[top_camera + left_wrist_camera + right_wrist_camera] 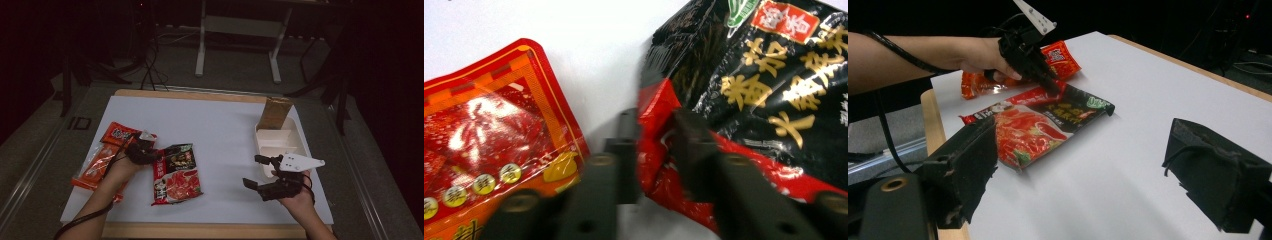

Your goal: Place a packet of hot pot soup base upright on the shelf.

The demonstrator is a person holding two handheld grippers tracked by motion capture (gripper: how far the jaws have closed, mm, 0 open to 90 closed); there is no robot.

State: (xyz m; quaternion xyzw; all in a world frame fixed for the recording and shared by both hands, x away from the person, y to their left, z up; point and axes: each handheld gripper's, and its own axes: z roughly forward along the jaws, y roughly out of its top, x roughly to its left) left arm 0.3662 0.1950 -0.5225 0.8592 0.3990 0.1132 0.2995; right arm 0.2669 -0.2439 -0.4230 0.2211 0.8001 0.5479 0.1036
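A black and red noodle packet (pixel 175 172) (pixel 1043 122) lies flat on the white table sheet, left of centre. My left gripper (pixel 142 150) (pixel 656 137) (pixel 1050 82) is at the packet's upper left corner. Its two black jaws pinch the crumpled red edge of the packet (pixel 764 85) between them. My right gripper (pixel 254 171) (pixel 1088 170) hovers over the sheet at the right with its jaws wide apart and nothing between them. It points toward the packet from a distance.
Two orange-red snack packets (pixel 97 167) (pixel 120 134) (pixel 489 135) lie to the left of my left hand. A white compartment box (pixel 295 142) and an upright brown bag (pixel 275 112) stand at the back right. The wooden table edge (pixel 200 231) runs along the front.
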